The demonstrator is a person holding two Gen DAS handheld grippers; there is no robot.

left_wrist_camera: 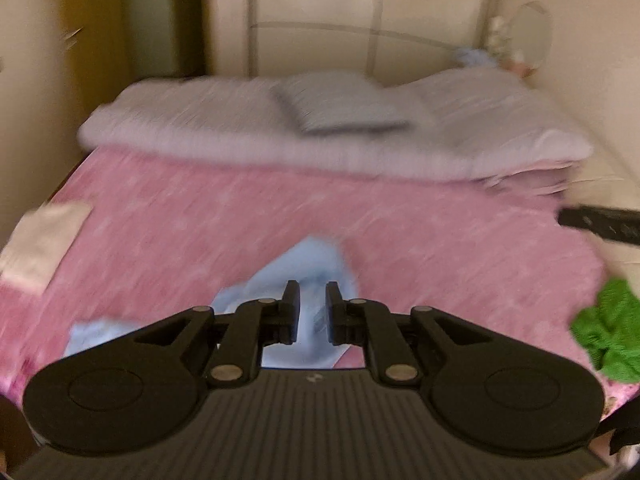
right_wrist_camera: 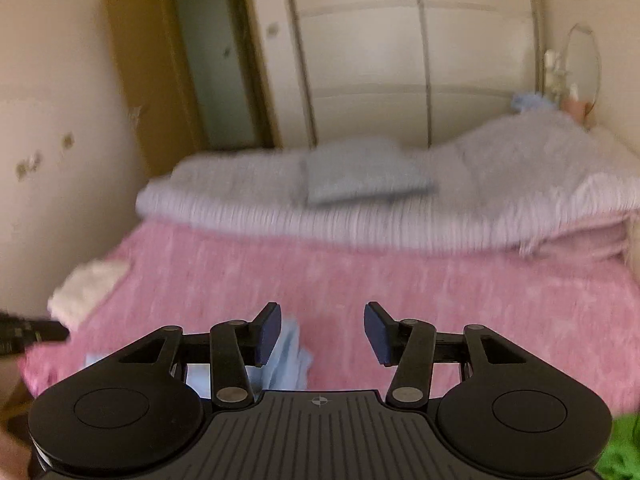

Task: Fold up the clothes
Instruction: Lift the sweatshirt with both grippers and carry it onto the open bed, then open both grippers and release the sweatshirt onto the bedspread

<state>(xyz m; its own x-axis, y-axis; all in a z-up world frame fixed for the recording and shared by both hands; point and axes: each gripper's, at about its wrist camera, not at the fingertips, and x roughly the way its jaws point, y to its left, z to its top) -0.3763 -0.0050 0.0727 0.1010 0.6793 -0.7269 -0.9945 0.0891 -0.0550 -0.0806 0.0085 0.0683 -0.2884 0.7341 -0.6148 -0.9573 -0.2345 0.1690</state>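
- A light blue garment [left_wrist_camera: 304, 280] is seen lying crumpled on the pink bedspread [left_wrist_camera: 248, 224], close to the near edge of the bed and about midway along it.
- The left gripper [left_wrist_camera: 313, 312] is held above this garment with its jaws narrowly parted; blue cloth shows through the gap, but whether any cloth is pinched cannot be told, as the view is blurred.
- The right gripper [right_wrist_camera: 322, 332] is held with its jaws wide apart and nothing between them; the same light blue garment [right_wrist_camera: 288, 356] is seen just below and beside its left finger [right_wrist_camera: 269, 332].
- A green garment [left_wrist_camera: 608, 336] is bunched at the near right edge of the bed, well apart from the blue one; a patch of it [right_wrist_camera: 624, 448] shows in the lower right corner of the right wrist view.
- A cream-coloured cloth [left_wrist_camera: 40, 244] is laid flat by the left edge of the bed.
- A folded pale lilac blanket [left_wrist_camera: 320, 140] is stretched across the far end of the bed, and a folded grey piece [left_wrist_camera: 340, 104] is laid on top of it near the middle.
- A wardrobe [right_wrist_camera: 400, 48] with pale doors is seen beyond the far edge of the bed.
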